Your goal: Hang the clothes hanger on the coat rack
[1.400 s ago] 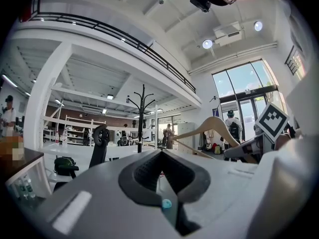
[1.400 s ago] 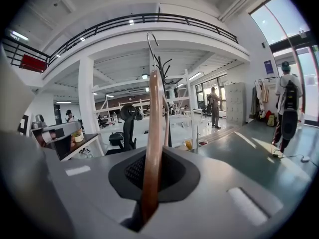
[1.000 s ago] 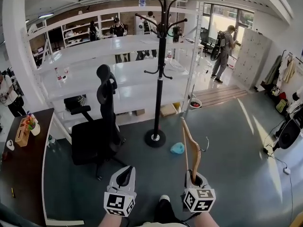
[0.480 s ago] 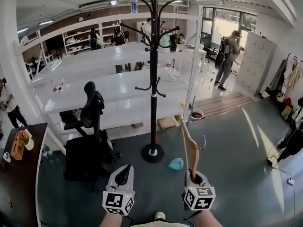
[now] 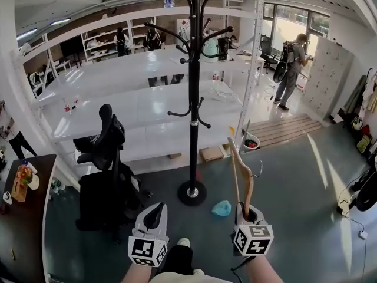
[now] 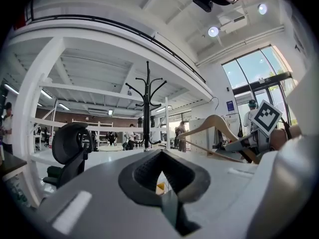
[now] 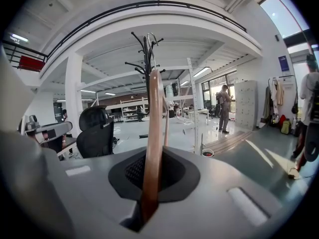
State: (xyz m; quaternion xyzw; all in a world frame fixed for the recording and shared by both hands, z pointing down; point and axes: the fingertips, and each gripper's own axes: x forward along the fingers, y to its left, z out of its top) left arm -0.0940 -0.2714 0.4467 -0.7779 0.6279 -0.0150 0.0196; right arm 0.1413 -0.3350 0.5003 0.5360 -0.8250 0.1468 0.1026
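Head view, looking steeply down across a grey workshop floor. The tall black metal coat rack [image 5: 194,111] with curved hooks stands straight ahead. It fills more of the view than it did a second ago, and its round base sits lower in the frame. The person has walked toward it, and one shoe now shows between the two grippers.

The right gripper [image 5: 247,212] holds the pale wooden clothes hanger [image 5: 242,181] upright. In the right gripper view its fingers [image 7: 127,176] pinch the hanger's lower wooden arm, and the wood rises straight up between them and lines up with the rack behind. The hold and the hanger's tilt look the same as before. The hanger's thin metal hook juts to the right near the top. Its exact facing is hard to tell at this size.

The left gripper [image 5: 155,214] is carried low beside the right one. In the left gripper view its fingers [image 6: 139,173] are pressed together with nothing between them.

A black mesh office chair [image 5: 109,158] stands left of the rack. A small light blue object [image 5: 222,208] lies on the floor near the base.

The hanger is still well apart from every hook, so nothing is hung yet. The approach looks nearly closed, and lifting the hanger to a hook probably comes next.
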